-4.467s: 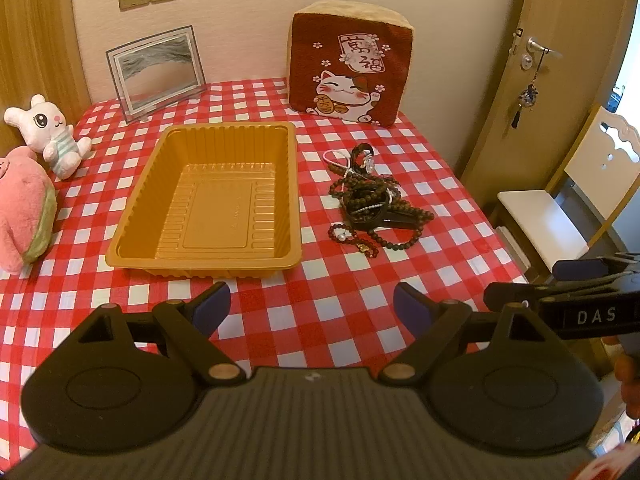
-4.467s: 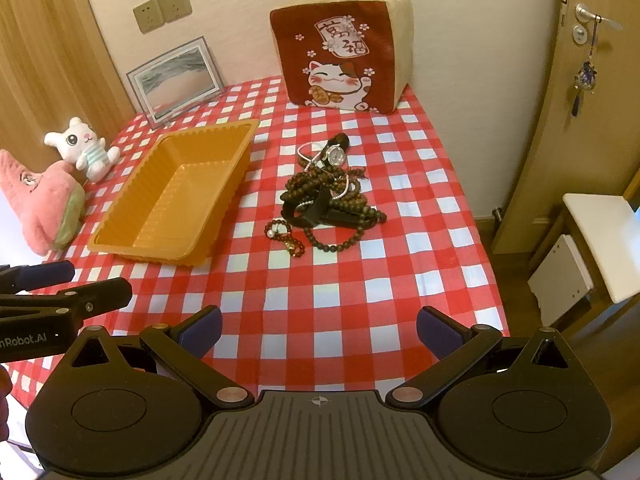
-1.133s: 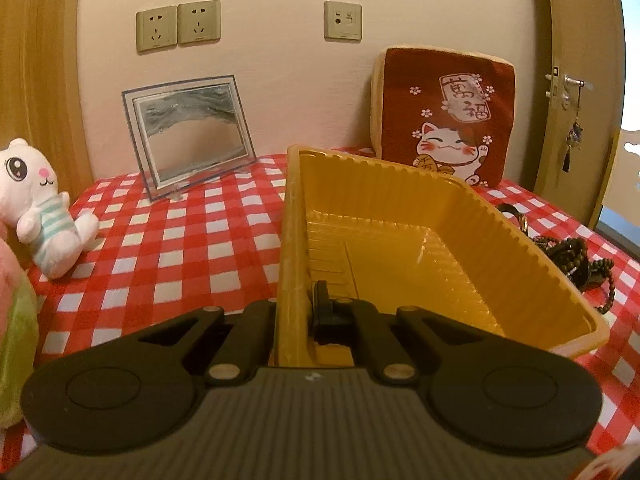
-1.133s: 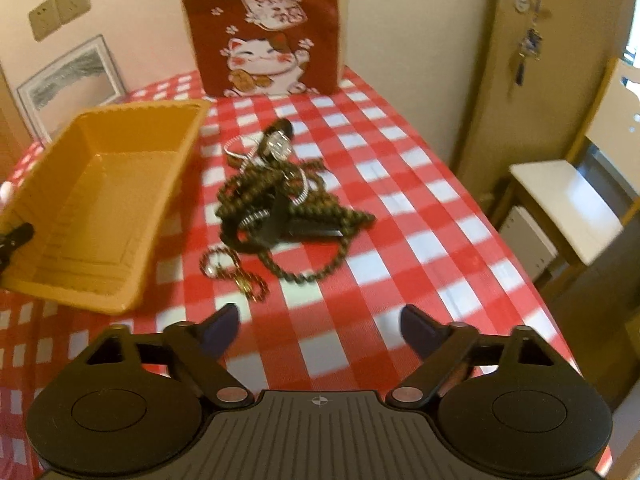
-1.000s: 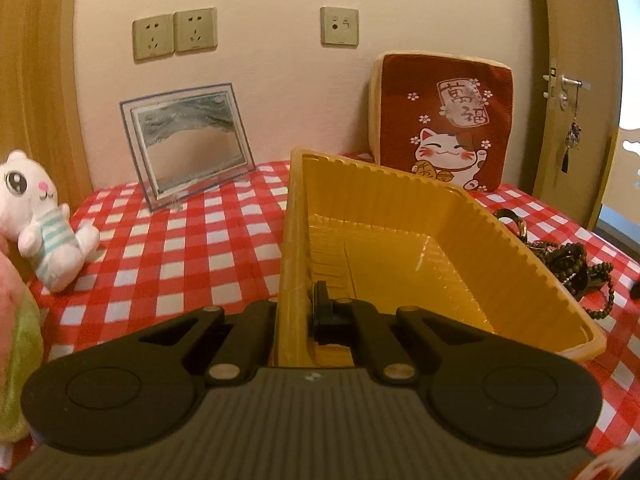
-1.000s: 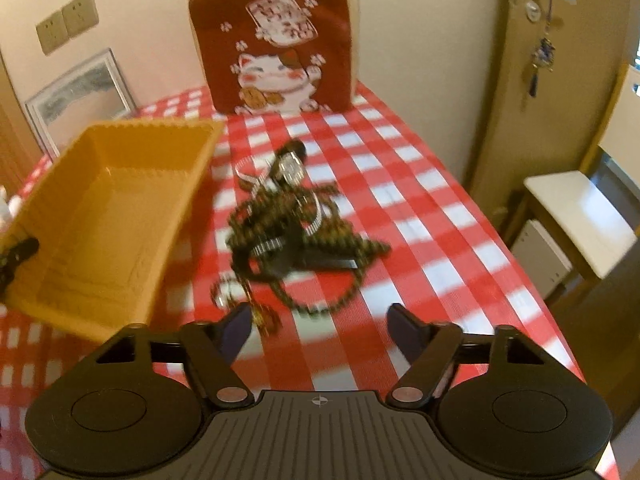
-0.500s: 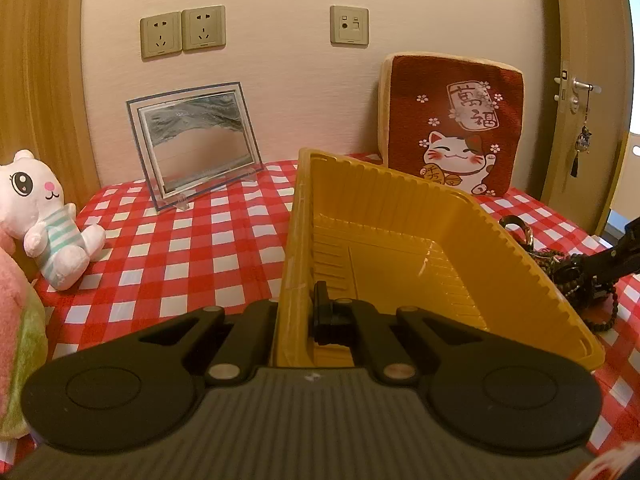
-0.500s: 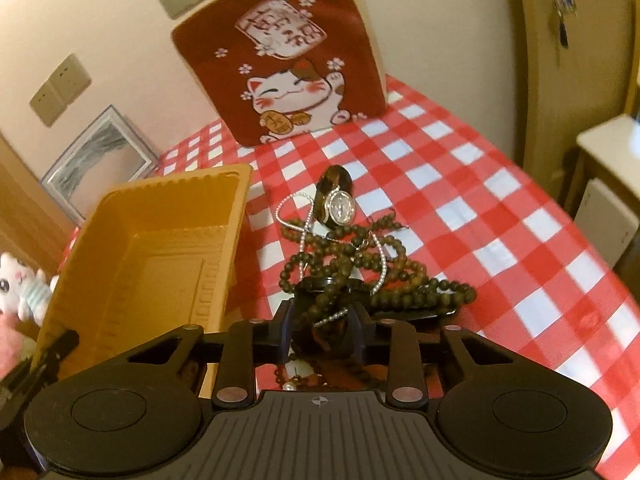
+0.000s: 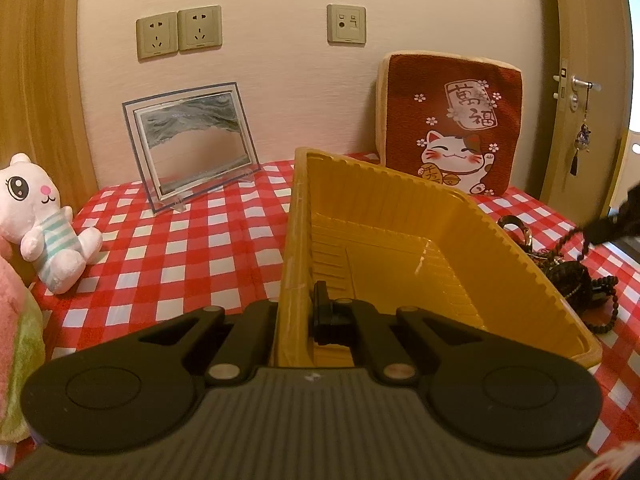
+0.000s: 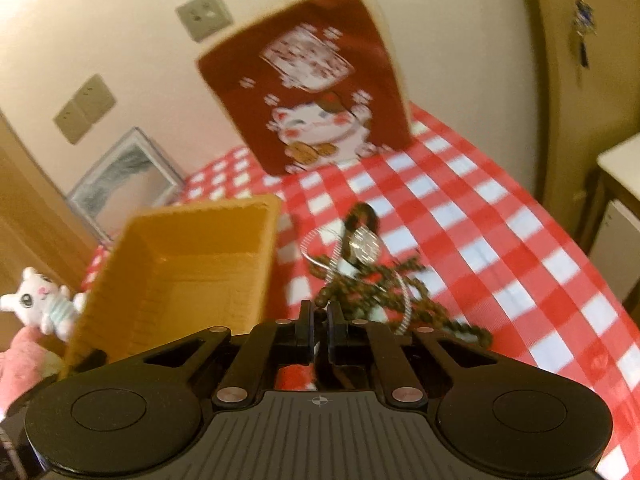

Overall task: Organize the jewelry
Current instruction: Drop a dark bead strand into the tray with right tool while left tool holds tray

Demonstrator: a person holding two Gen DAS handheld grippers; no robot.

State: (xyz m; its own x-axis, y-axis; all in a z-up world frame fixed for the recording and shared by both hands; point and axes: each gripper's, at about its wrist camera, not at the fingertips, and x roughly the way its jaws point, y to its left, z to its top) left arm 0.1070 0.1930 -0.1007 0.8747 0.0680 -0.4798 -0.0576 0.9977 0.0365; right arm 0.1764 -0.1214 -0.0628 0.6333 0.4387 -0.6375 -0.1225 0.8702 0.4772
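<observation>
A yellow plastic tray (image 9: pixel 500 248) stands on the red checked cloth. My left gripper (image 9: pixel 298 312) is shut on its near wall, one finger outside and one inside. Right of the tray lies a tangle of dark bead strings (image 10: pixel 372 288), a silver chain (image 10: pixel 316 256) and a watch (image 10: pixel 364 246). My right gripper (image 10: pixel 318 320) sits at the pile's near edge, its jaws closing to a thin gap with a bead strand between them. In the left wrist view a bead strand (image 9: pixel 576 236) hangs taut from the right gripper (image 9: pixel 616 220) down to the jewelry pile (image 9: pixel 572 284).
A lucky-cat cushion (image 9: pixel 452 124) and a framed sand picture (image 9: pixel 192 148) lean on the back wall. A white plush (image 9: pixel 44 220) and a pink plush (image 9: pixel 16 340) lie at the left. A door (image 9: pixel 584 136) and a white stool (image 10: pixel 624 168) stand past the table's right edge.
My right gripper has moved in to the jewelry pile, rolled, and closed from wide open onto a bead strand. The left gripper still holds the tray wall.
</observation>
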